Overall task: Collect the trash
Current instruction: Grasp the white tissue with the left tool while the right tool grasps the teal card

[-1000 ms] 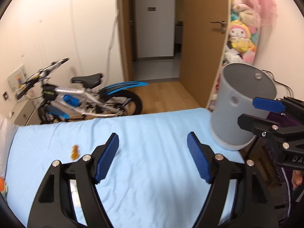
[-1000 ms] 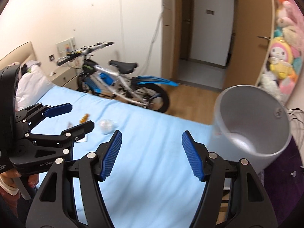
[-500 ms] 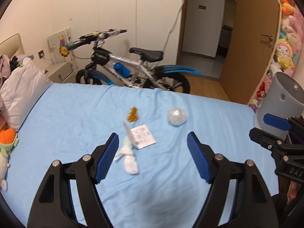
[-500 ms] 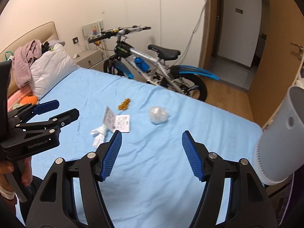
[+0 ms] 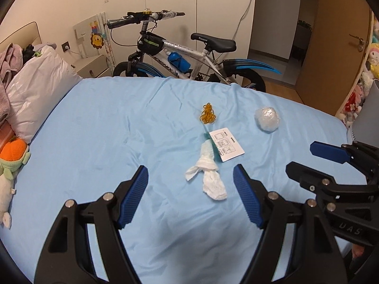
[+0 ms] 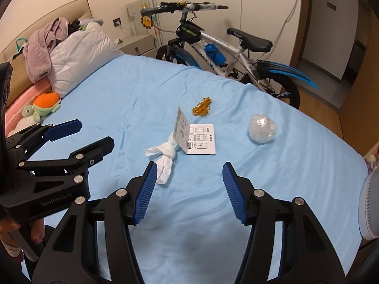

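Right now the left gripper (image 5: 190,193) hangs over the blue bed sheet (image 5: 106,142) with its jaws wide apart and nothing in them. The right gripper (image 6: 189,188) hangs over the sheet too; its jaws have just been closing a little, but they are still apart and nothing is between them.

All the trash lies on the sheet, and the white tissue (image 5: 209,172) is the thing to look from. In the left wrist view the tissue is just past the left gripper's blue pads (image 5: 133,196), closer to the right pad. In the right wrist view it lies just beyond the right gripper's left pad. A folded paper card (image 6: 196,137) touches the far end of the tissue, with one half standing up. A small heap of yellow rubber bands (image 5: 208,116) sits a bit farther away than the card. A clear crumpled plastic ball (image 6: 261,129) lies off to the right of the tissue, well apart from it.

Behind the bed stands a bicycle (image 5: 184,56). A white pillow (image 5: 38,87) and an orange plush toy (image 5: 13,153) sit far to the left of the tissue. A grey bin (image 6: 369,206) peeks in at the right edge.
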Demonstrator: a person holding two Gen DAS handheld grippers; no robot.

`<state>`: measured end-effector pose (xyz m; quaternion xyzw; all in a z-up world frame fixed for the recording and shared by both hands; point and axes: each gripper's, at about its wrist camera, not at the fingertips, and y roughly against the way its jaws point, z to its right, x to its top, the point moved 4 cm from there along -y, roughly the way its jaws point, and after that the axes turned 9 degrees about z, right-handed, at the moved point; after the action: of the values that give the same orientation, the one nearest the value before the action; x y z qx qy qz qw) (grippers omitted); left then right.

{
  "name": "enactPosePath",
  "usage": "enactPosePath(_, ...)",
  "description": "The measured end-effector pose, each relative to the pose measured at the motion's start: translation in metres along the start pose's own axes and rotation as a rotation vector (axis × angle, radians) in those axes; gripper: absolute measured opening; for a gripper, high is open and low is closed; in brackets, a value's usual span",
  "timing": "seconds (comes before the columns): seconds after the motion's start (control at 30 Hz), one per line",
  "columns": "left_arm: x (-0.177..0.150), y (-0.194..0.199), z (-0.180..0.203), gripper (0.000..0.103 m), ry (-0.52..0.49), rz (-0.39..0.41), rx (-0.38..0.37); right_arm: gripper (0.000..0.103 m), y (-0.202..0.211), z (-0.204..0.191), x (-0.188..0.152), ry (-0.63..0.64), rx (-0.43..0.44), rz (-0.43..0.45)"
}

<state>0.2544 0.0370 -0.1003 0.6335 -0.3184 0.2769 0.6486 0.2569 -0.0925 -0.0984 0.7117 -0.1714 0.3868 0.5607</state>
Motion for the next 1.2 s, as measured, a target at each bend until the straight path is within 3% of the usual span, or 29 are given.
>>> enactPosePath(0.47, -0.026, -0.075, -0.038, 0.074, 0.031, -0.089, 0.032, 0.048, -0.098, -0.013, -0.002, 0.043, -0.001, -0.066)
enactPosePath(0.83, -0.034, -0.102, -0.045, 0.074, 0.023, -0.125, 0.043, 0.037, -0.154, -0.014, -0.008, 0.075, -0.004, -0.102)
enactPosePath(1.03, -0.032, -0.110, -0.034, 0.074, -0.012, -0.124, 0.033, 0.019, -0.167, -0.012, -0.008, 0.094, -0.005, -0.114)
enactPosePath(1.1, -0.032, -0.112, -0.030, 0.074, -0.016, -0.126, 0.026, 0.006, -0.170, -0.011, -0.007, 0.103, -0.009, -0.119)
enactPosePath(1.2, -0.030, -0.114, -0.024, 0.074, -0.021, -0.126, 0.017, 0.000, -0.171, -0.006, -0.007, 0.109, -0.022, -0.116)
